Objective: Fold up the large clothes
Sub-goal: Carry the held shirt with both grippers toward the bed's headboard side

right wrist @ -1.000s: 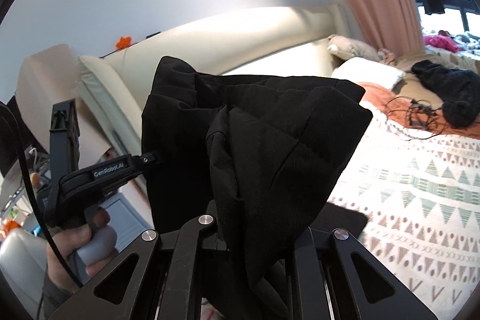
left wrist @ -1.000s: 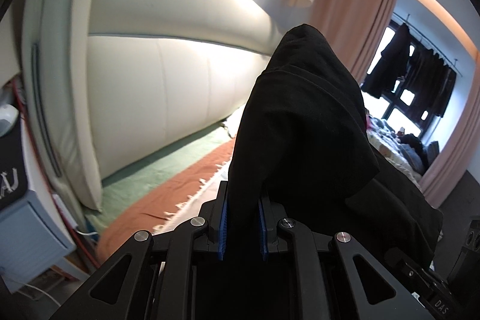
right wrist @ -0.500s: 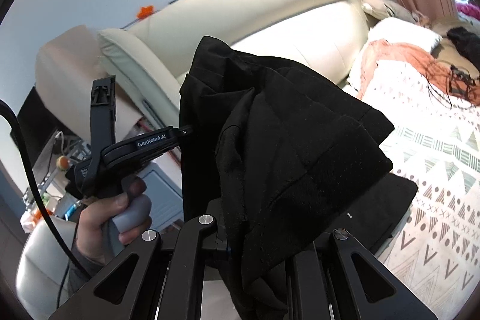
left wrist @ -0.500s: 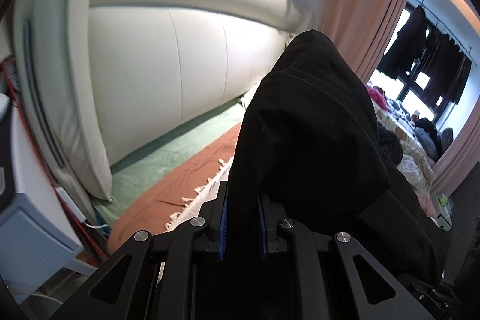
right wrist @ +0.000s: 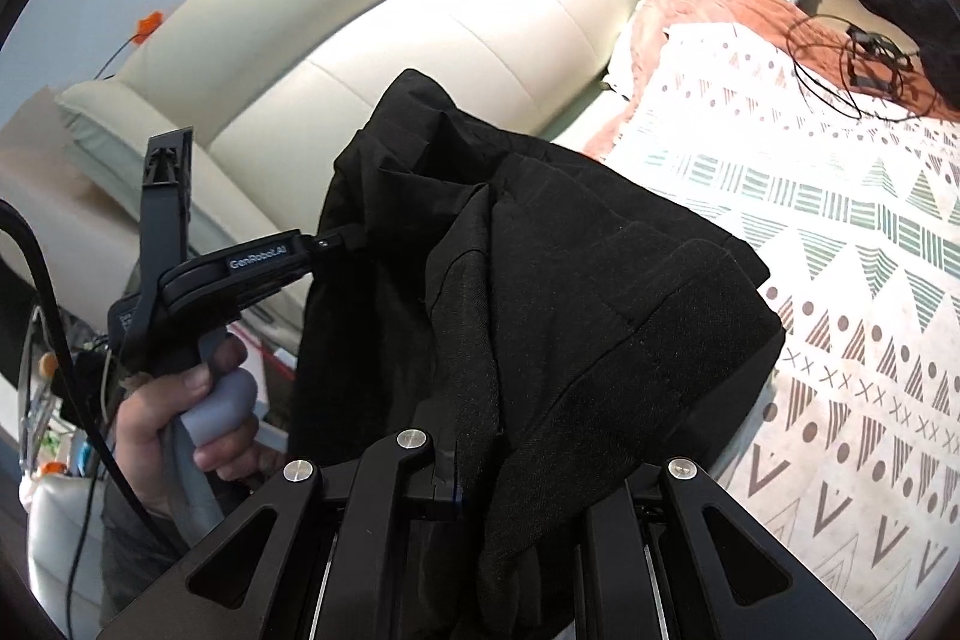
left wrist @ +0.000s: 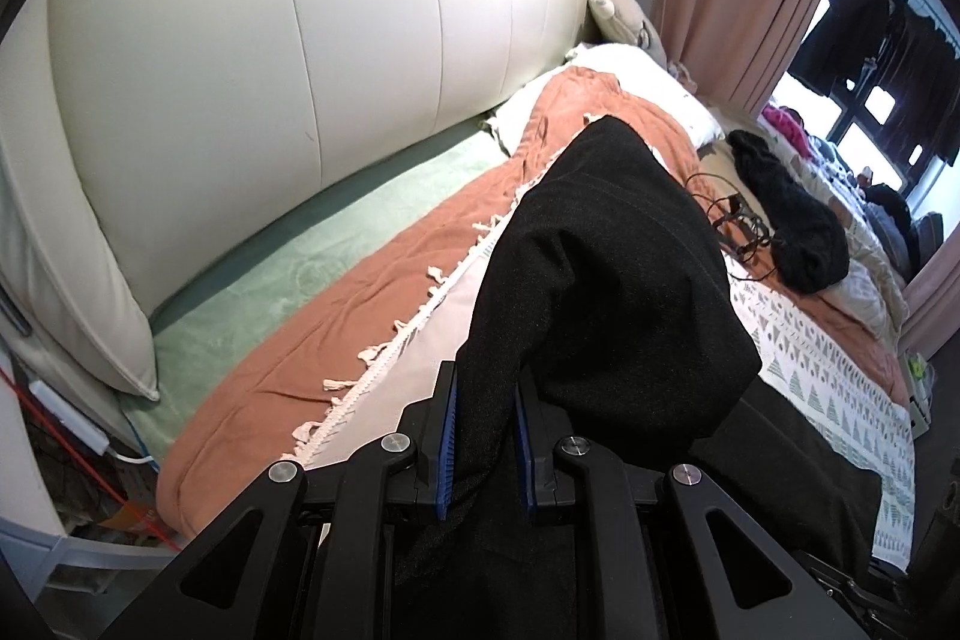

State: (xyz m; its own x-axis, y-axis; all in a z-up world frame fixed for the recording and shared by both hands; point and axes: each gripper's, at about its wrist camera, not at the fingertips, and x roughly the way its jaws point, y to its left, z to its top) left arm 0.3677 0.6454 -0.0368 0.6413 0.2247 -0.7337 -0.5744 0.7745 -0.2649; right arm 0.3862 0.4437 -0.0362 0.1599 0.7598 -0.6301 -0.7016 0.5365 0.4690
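Between the blue pads of the left gripper (left wrist: 483, 445), fingers (left wrist: 447, 436) are clamped on a bunched edge of the black garment (left wrist: 606, 280). The right gripper (right wrist: 522, 484) fingers are likewise pinched shut on another part of the same cloth, mostly buried under its folds. The garment hangs draped over both tools, above the near edge of the bed (left wrist: 840, 376), w/ a lower flap apparently trailing onto the patterned blanket (right wrist: 852, 280).

Vs a sec ago: both views tipped down. The headboard (left wrist: 300, 70) & wall filled the frames then; now the orange throw (left wrist: 372, 304) & blanket dominate, so both hands have come down toward the bed w/ grips unchanged. Prob. means lowering the garment to lay it flat for folding; no fold made yet.
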